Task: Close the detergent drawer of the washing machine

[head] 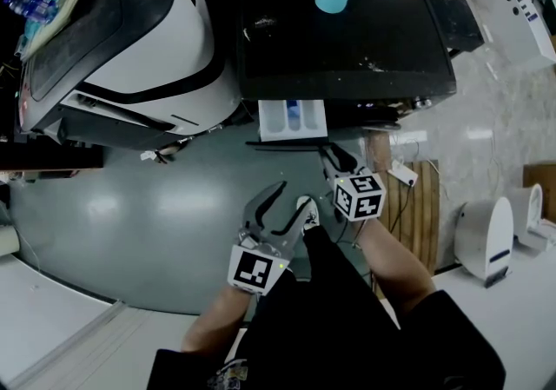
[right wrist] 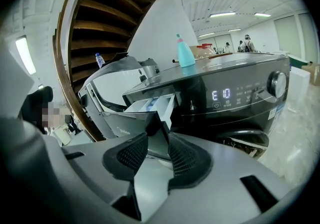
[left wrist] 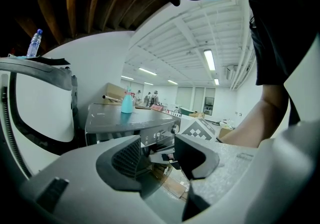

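Two tongs, both released. The left tongs (head: 291, 206) (left wrist: 157, 143) are wide apart with nothing between them, held back over the floor (head: 156, 206). The right tongs (head: 333, 156) (right wrist: 157, 138) are partly apart, tips at the right end of the drawer's dark front. I judge it is not clamped.

Drawer (head: 293, 119) (right wrist: 150, 106): pulled well out from the washer (head: 347, 32), upper left of its face, white compartments showing.

Risks, as I judge them:
- A push at the right end only could skew the drawer so it binds in its slot.
- Tips could slide off the thin front edge and hit the washer's face.
- A jaw riding above the edge could be pinched as the drawer goes in.

Room:
- The floor ahead of the drawer is open.
- The white machine (head: 130, 32) stands near on the left.
- The pallet (head: 421, 206) lies beside the right arm.
- The two tongs are near each other.
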Motion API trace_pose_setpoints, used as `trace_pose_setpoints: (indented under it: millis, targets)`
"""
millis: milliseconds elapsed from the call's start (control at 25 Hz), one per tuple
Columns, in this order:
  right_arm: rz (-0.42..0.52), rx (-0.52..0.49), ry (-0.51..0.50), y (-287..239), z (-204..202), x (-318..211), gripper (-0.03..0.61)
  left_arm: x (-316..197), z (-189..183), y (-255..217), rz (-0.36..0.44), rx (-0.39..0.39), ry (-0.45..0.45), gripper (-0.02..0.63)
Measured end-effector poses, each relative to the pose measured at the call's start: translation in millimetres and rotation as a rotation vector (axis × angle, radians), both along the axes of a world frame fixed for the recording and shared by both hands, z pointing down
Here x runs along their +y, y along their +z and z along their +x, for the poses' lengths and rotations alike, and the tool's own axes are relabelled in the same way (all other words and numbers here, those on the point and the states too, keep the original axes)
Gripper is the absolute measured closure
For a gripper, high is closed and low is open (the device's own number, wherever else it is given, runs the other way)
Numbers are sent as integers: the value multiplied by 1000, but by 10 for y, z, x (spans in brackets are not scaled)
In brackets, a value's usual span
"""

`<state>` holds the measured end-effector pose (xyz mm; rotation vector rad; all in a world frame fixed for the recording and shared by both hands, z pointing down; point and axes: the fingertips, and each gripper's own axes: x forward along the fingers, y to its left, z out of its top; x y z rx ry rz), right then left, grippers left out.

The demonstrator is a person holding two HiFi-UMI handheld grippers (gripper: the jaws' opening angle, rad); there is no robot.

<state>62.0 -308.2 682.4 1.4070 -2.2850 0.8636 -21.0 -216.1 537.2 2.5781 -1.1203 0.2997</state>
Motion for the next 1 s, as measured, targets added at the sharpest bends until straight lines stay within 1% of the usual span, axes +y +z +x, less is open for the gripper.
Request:
trace_pose_setpoints:
  millis: [440, 1000]
  targets:
    - [19, -13, 30, -21, -24, -417, 449, -169, -45, 55, -13, 7, -16, 420]
    - [-8, -46, 79, 5, -27, -740, 446, -396, -74, 109, -23, 9, -18, 420]
